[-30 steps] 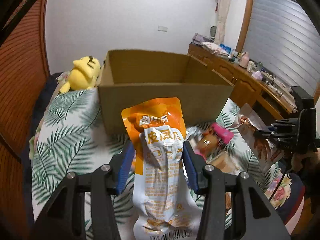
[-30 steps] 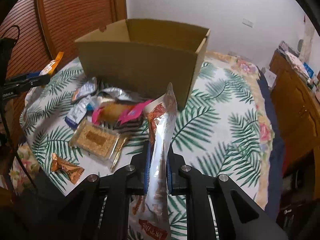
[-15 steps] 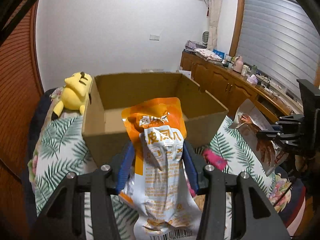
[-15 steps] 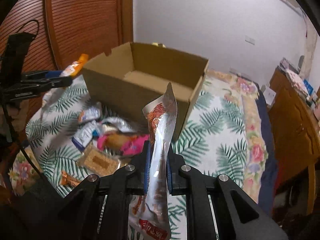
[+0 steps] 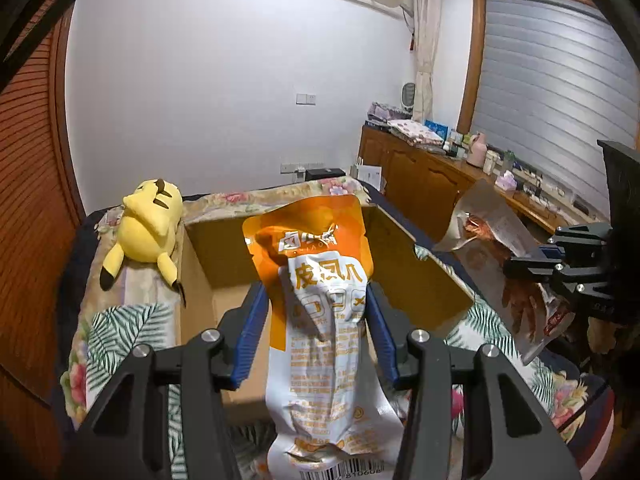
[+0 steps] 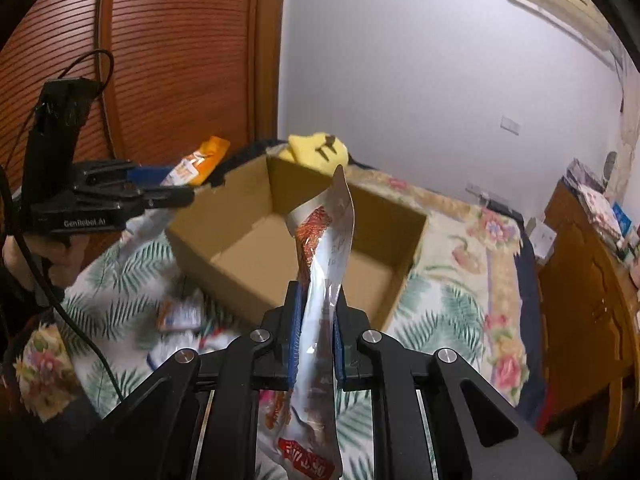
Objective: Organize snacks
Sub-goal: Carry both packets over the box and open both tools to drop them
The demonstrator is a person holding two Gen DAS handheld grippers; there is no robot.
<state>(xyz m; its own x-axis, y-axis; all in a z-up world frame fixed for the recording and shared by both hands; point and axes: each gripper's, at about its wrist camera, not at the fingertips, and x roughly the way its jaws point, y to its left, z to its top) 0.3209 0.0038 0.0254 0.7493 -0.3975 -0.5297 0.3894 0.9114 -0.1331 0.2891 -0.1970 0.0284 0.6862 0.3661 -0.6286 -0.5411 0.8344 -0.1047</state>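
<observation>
Two soft, light packets: left tongs (image 5: 316,320) clamp the crinkly orange-and-white foil pouch (image 5: 320,312) mid-body, centre frame. Right tongs (image 6: 316,332) pinch the slippery, floppy silver sachet (image 6: 322,280) low, above the open brown cardboard box (image 6: 400,248).

A leaf-print bedspread (image 6: 452,300) carries an open cardboard box (image 6: 400,280), a yellow plush toy (image 5: 150,220) beyond it, and loose snack packets (image 6: 178,316) near left.

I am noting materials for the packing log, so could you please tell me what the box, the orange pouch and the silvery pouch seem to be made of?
Box: plain brown cardboard, matt, with raw cut edges.
Orange pouch: glossy printed plastic film, probably; it creases and glints.
Silvery pouch: shiny film, possibly foil-lined, with a clear-looking window showing reddish contents.
</observation>
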